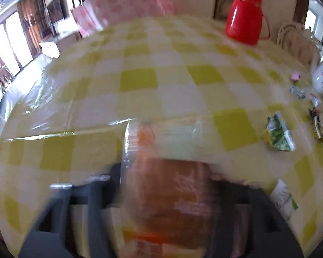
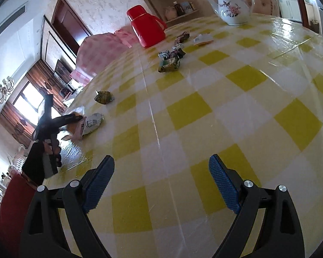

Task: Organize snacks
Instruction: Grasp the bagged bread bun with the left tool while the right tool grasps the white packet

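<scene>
While gripped, snack pack (image 1: 172, 193) points fwd, blurry

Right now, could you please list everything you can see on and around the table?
Table: one, yellow and white check cloth under clear plastic.
Red thermos jug: one, far side.
Teapot: one, white with pink flowers, far right edge.
Small wrapped snacks: several, green, dark and white, scattered from mid-table toward the teapot.
White snack packet: one, left edge.
Pink checked chair cover: one, behind the table.
Orange-brown snack packet: one, blurred, in the left hand-held gripper.
Left hand-held gripper: shut on that packet.
Right hand-held gripper: open, blue pads, holding nothing.
</scene>
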The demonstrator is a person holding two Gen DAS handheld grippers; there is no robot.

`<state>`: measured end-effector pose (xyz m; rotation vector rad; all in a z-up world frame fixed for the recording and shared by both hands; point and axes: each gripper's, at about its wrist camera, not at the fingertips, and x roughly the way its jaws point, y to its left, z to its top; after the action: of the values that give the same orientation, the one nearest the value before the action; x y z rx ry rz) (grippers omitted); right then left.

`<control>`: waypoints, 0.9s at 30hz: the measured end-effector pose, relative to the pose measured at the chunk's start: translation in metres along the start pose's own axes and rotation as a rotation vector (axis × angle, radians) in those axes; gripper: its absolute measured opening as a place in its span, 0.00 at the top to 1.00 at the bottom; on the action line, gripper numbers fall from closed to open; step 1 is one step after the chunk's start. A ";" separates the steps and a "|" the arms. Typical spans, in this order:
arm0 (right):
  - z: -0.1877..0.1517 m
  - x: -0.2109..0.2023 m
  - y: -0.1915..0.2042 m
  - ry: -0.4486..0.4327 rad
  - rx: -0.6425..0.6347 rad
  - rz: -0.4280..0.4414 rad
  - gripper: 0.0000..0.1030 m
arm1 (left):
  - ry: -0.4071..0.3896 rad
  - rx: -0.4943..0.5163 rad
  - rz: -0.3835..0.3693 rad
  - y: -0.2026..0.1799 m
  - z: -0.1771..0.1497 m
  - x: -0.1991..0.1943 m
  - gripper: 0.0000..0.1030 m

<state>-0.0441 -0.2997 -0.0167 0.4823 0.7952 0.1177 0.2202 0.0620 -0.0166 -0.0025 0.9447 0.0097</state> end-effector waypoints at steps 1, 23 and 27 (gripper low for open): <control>0.000 0.000 0.001 -0.001 -0.003 0.001 0.16 | -0.007 -0.019 -0.018 0.002 -0.004 -0.003 0.55; 0.056 0.152 0.165 0.046 -0.255 0.032 0.17 | -0.087 -0.255 -0.158 0.036 -0.078 -0.057 0.36; 0.058 0.193 0.198 0.134 -0.349 -0.078 0.18 | -0.088 -0.252 -0.177 0.036 -0.077 -0.056 0.33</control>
<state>0.1474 -0.0921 -0.0188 0.1137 0.9025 0.2135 0.1242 0.0969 -0.0164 -0.3161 0.8473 -0.0342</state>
